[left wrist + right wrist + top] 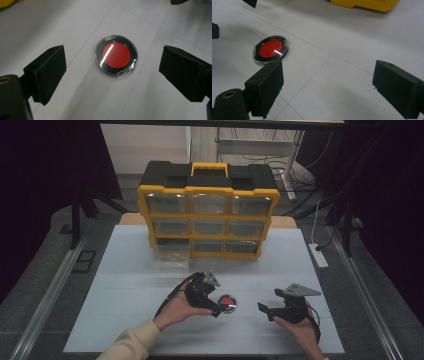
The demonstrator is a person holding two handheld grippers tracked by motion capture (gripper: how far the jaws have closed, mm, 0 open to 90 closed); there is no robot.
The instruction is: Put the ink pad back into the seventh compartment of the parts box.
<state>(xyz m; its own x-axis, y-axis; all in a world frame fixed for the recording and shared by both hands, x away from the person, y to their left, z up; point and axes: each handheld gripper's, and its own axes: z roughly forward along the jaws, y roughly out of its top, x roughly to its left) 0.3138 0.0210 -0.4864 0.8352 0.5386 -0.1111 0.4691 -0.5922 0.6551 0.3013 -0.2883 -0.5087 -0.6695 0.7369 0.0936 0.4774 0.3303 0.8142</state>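
Both grippers sit near edge, jaws spread, holding nothing. Left gripper (212, 301) hovers over the red disc (227, 303), which lies flat on the table (125, 270); right gripper (272, 310) idles well right. Pick not yet made. Far-left bottom drawer (170, 254) of the organizer (207, 215) already open, likely the destination.

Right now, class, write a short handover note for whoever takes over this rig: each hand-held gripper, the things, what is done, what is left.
Left hand-held gripper: open, poised over the round red-centred case, not touching it.
Right hand-held gripper: open, holding nothing, off to the case's side.
Case lies flat on the white table. Yellow drawer organiser stands behind; its bottom-left drawer is pulled out.
Done: drawer opened.
Left: probably grasp the case and place it in that drawer.
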